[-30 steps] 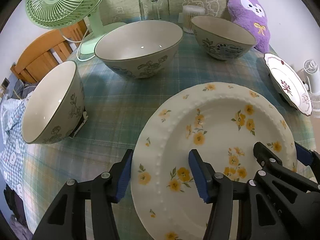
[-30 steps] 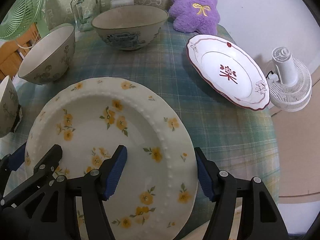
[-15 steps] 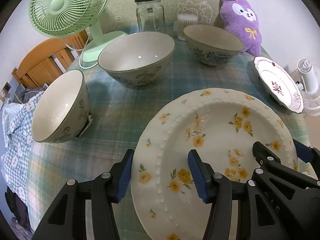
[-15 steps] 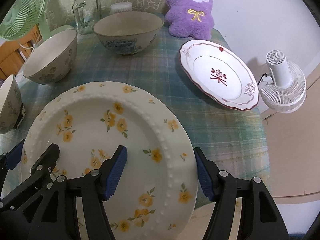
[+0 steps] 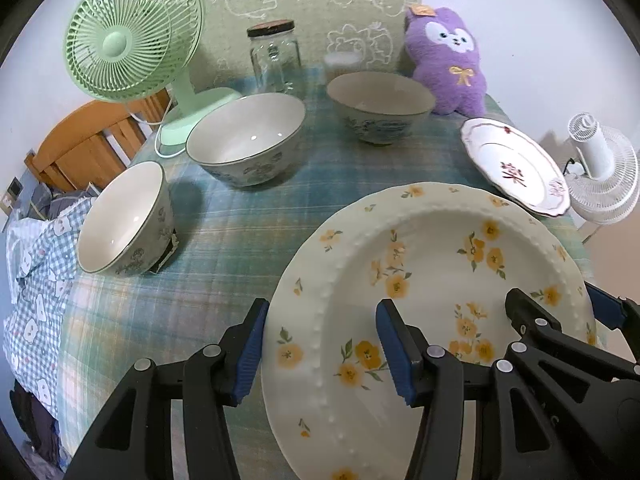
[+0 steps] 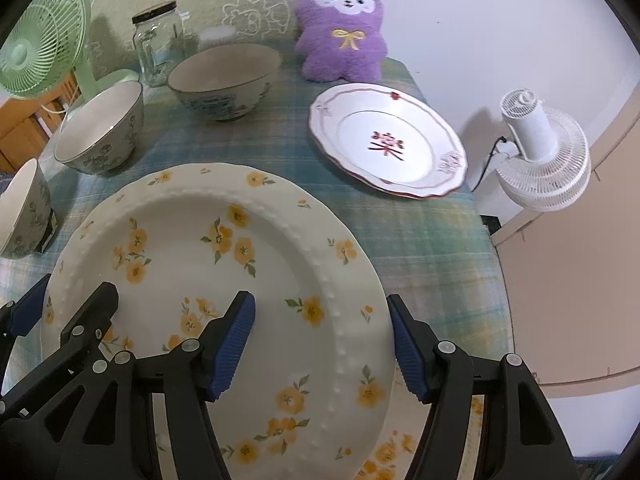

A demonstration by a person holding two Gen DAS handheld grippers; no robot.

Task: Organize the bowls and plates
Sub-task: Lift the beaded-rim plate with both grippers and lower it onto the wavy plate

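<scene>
A large cream plate with yellow flowers (image 5: 424, 276) (image 6: 208, 256) is held up above the checked tablecloth by both grippers. My left gripper (image 5: 320, 344) is shut on its left rim; my right gripper (image 6: 320, 340) is shut on its right rim. A smaller white plate with a red motif (image 5: 512, 164) (image 6: 388, 144) lies at the right. Three patterned bowls stand on the table: one far (image 5: 380, 104) (image 6: 224, 76), one middle (image 5: 248, 136) (image 6: 100, 128), and one tilted at the left edge (image 5: 124, 220) (image 6: 20, 208).
A green fan (image 5: 132, 32), a glass jar (image 5: 276, 56) and a purple plush toy (image 5: 448, 56) stand along the back of the table (image 5: 224, 240). A white fan (image 6: 540, 148) stands off the right edge. A wooden chair (image 5: 80, 144) is at the left.
Both grippers have risen and pulled back with the flowered plate; the bowls, small plate and back objects now appear farther and lower in view.
</scene>
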